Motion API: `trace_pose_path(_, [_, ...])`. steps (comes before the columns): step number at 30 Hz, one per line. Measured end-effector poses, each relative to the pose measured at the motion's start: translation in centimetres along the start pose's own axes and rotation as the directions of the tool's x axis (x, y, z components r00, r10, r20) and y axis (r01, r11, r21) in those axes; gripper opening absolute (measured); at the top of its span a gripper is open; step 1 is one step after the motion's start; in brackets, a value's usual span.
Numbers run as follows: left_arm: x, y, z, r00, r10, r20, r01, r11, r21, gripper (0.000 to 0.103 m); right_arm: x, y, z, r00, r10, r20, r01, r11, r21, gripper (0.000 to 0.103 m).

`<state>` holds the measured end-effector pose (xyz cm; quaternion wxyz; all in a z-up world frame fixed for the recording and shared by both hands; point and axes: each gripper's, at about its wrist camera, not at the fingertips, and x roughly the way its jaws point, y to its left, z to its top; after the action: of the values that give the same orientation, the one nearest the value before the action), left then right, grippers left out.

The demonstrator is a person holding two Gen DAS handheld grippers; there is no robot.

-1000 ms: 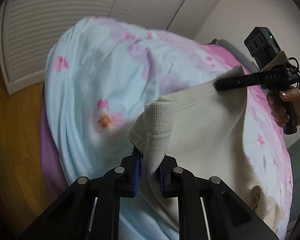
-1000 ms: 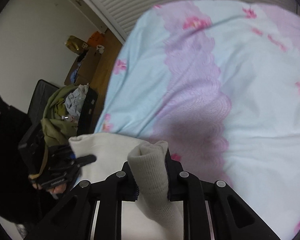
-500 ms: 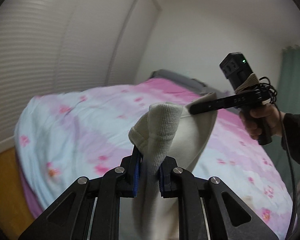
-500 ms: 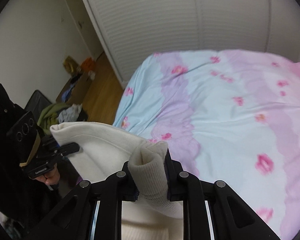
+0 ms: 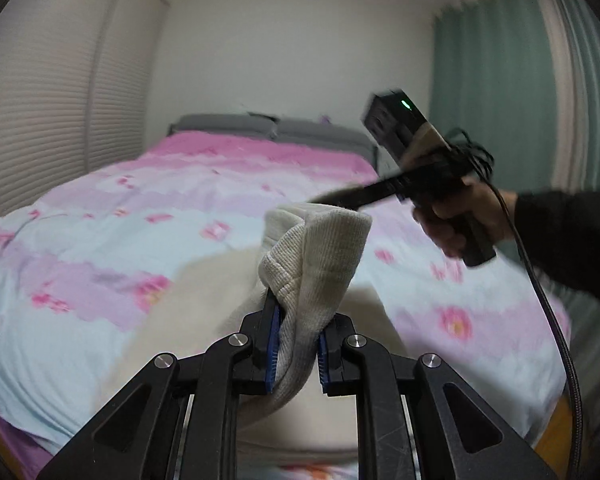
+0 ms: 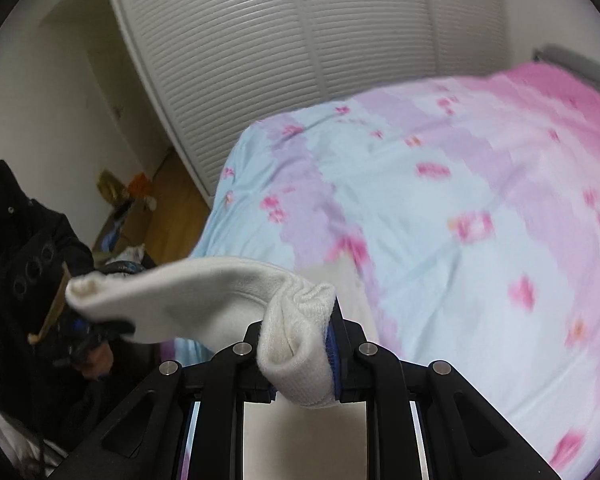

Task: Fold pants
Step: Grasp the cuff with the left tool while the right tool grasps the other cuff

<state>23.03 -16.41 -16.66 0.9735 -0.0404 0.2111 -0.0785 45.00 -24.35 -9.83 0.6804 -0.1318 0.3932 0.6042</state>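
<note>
Cream knit pants (image 5: 312, 256) held above bed (image 5: 100, 240); ribbed edge clamped in left tool (image 5: 296, 348) and right tool (image 6: 300, 360). Fabric judged soft, light, floppy; ribbed band best gripped.

Two grippers: left gripper (image 5: 296, 344), right gripper (image 6: 300, 356). One pair of cream pants (image 5: 320, 248). One bed with one flowered cover (image 5: 140, 220). Two grey pillows (image 5: 268, 126) at its far edge. One green curtain (image 5: 500, 80).
</note>
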Motion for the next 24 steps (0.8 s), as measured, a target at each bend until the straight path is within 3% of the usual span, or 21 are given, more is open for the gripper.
trace_pose_path(4, [3.6, -2.6, -2.7, 0.995, -0.006, -0.096, 0.014, 0.997, 0.076, 0.017, 0.8, -3.0, -5.4, 1.000, 0.010, 0.020, -0.011, 0.998, 0.063, 0.020])
trace_pose_path(9, [6.1, -4.3, -5.3, 0.987, 0.007, -0.160, 0.018, 0.988, 0.154, 0.017, 1.3, -4.9, -9.9, 0.997, 0.009, 0.074, -0.013, 0.998, 0.062, 0.026])
trace_pose_path(14, [7.0, -6.0, -7.1, 0.980, 0.022, -0.199, 0.020, 0.977, 0.210, 0.023, 0.6, -6.0, -14.2, 0.995, -0.057, 0.077, 0.051, 0.996, 0.079, 0.030])
trace_pose_path(18, [7.0, -7.5, -8.1, 0.975, 0.015, -0.221, 0.040, 0.969, 0.243, 0.033, -1.0, -6.2, -16.7, 0.989, -0.095, 0.112, 0.082, 0.990, 0.118, 0.033])
trace_pose_path(22, [5.3, -8.3, -8.1, 0.973, -0.024, -0.228, 0.083, 0.963, 0.256, 0.039, -3.3, -6.1, -18.9, 0.963, -0.219, 0.156, 0.183, 0.960, 0.213, 0.036])
trace_pose_path(23, [4.9, -8.3, -8.0, 0.973, -0.033, -0.228, 0.091, 0.964, 0.250, 0.040, -4.3, -5.9, -19.5, 0.950, -0.243, 0.193, 0.186, 0.944, 0.274, 0.045])
trace_pose_path(24, [4.4, -8.1, -7.7, 0.973, -0.046, -0.226, 0.102, 0.965, 0.241, 0.040, -5.0, -5.6, -19.9, 0.939, -0.255, 0.230, 0.175, 0.931, 0.320, 0.062])
